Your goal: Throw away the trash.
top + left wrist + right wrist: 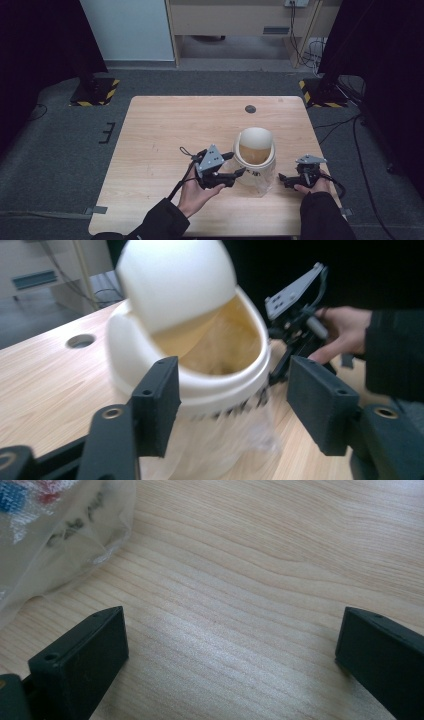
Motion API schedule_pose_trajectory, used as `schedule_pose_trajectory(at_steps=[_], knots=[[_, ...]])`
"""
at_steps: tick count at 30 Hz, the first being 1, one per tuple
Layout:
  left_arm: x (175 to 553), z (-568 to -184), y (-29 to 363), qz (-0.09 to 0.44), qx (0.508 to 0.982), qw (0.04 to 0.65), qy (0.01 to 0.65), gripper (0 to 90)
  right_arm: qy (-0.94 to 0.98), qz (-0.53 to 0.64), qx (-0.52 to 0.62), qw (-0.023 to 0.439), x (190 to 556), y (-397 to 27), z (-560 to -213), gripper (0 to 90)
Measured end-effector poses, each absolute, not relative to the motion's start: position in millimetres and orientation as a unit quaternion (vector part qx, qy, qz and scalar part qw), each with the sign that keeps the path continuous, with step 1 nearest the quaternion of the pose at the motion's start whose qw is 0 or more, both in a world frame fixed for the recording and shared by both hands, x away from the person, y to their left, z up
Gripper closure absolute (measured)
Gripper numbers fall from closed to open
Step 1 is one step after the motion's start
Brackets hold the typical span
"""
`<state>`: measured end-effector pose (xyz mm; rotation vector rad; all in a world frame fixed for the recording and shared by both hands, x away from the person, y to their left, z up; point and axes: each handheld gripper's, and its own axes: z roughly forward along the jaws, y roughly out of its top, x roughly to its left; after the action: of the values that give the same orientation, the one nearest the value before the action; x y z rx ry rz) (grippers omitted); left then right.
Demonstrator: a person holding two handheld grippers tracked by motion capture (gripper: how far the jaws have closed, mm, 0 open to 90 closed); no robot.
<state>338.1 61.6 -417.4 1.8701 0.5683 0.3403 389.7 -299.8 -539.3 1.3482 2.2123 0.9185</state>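
Light wooden table [165, 150], round cable hole [250, 109] near its far edge. Small white plastic bin with a tilted swing lid [255, 152] stands on the right half of the table, between my two tongs. Lid is tipped, showing a yellowish inside. A clear plastic bag [260, 182] hangs around the bin's lower body and spreads onto the table; dark lettering on it, blurred, can't read.

My left gripper [239, 173] is just beside the bin's left side, pointing at it. In the left gripper view the jaws are spread wide, released, with the bin [190, 340] close ahead of them; the left jaw overlaps the bin rim in the picture, contact not clear, nothing clamped. Bag [235, 440] shows under the bin rim there.

My right gripper [282, 178] sits to the right of the bin, low over the table, apart from it. In the right gripper view the jaws are wide apart, holding nothing, bare wood [250, 580] between them, bag corner [60, 535] at upper left.
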Motion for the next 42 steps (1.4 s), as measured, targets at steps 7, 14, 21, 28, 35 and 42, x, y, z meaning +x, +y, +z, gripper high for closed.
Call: schedule_pose_trajectory(at_steps=[7,14,21,28,35,42], knots=[[333.9,-437.9,101.0,0.159,0.796,0.518,0.269,31.5,0.79,0.328,0.481,0.195,389.7,-299.8,-539.3,0.7],[337.5,-457.8,135.1,0.171,0.8,0.486,0.306,26.7,0.789,0.328,0.482,0.195,389.7,-299.6,-539.3,0.7],[337.0,-479.3,173.0,0.163,0.815,0.437,0.343,22.0,0.79,0.328,0.481,0.195,389.7,-299.8,-539.3,0.7],[341.1,-495.4,210.3,0.157,0.819,0.384,0.397,17.5,0.789,0.328,0.481,0.195,389.7,-299.7,-539.3,0.7],[352.5,-514.3,236.8,0.152,0.825,0.32,0.44,14.4,0.789,0.328,0.481,0.195,389.7,-299.7,-539.3,0.7],[359.0,-523.1,251.3,0.145,0.822,0.294,0.466,11.9,0.789,0.328,0.482,0.195,389.7,-299.6,-539.3,0.7]])
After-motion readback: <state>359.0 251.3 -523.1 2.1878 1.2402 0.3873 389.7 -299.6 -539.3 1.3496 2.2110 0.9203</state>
